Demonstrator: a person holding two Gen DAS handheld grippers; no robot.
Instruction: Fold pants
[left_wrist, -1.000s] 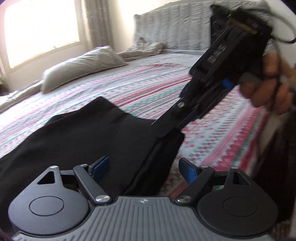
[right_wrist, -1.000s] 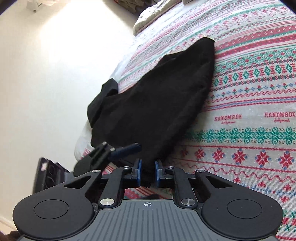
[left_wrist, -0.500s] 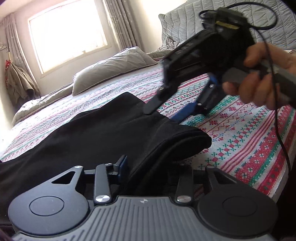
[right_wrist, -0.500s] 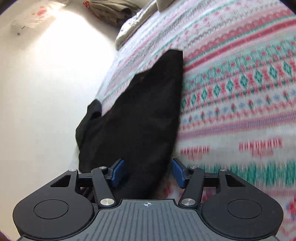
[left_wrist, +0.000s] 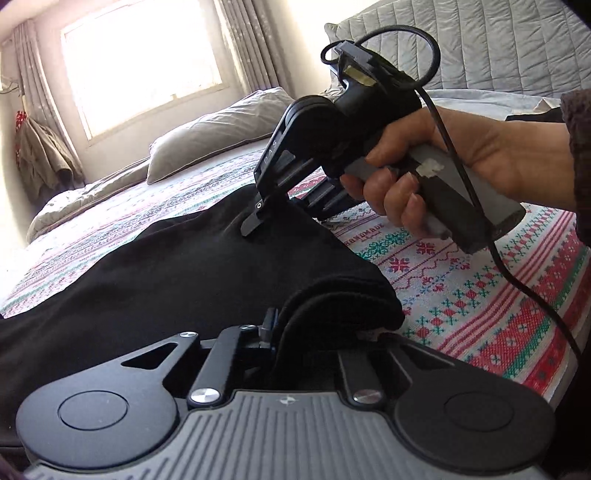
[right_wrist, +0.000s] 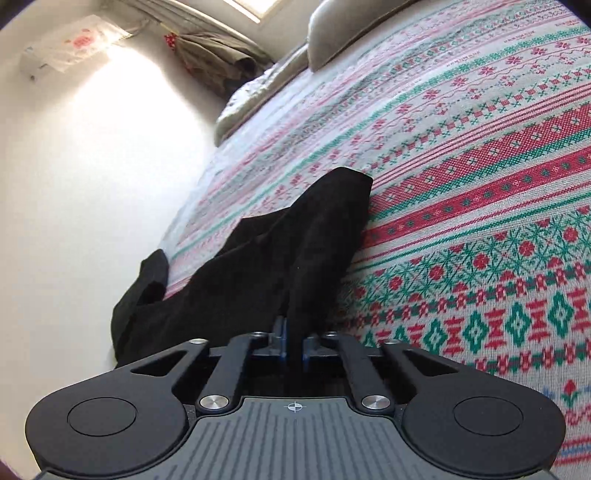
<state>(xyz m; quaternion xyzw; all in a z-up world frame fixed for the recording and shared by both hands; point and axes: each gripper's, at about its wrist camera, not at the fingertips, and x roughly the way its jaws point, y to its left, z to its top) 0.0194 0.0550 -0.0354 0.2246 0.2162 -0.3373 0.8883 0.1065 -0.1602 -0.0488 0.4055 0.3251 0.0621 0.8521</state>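
Note:
Black pants (left_wrist: 166, 280) lie across a patterned bedspread (left_wrist: 480, 280). At the bottom of the left wrist view, my left gripper (left_wrist: 321, 328) has its jaws closing on the thick folded edge of the pants, and a blue pad (left_wrist: 271, 325) presses the cloth. Farther along the same edge is my right gripper (left_wrist: 280, 218), held by a hand (left_wrist: 461, 158). In the right wrist view the right gripper (right_wrist: 293, 343) has its jaws closing tight on a raised ridge of the pants (right_wrist: 258, 273). The pants run away toward the bed's left edge.
A grey pillow (left_wrist: 221, 136) and a rumpled blanket lie at the far side under a bright window (left_wrist: 144, 62). A padded headboard (left_wrist: 480, 48) stands at the right. A black cable (left_wrist: 517, 295) trails from the right gripper. The bed's edge lies close on the right.
My left jaws went from wide open to closed on the pants' folded edge. My right gripper opened, moved farther along the pants and lower, then closed on the cloth again.

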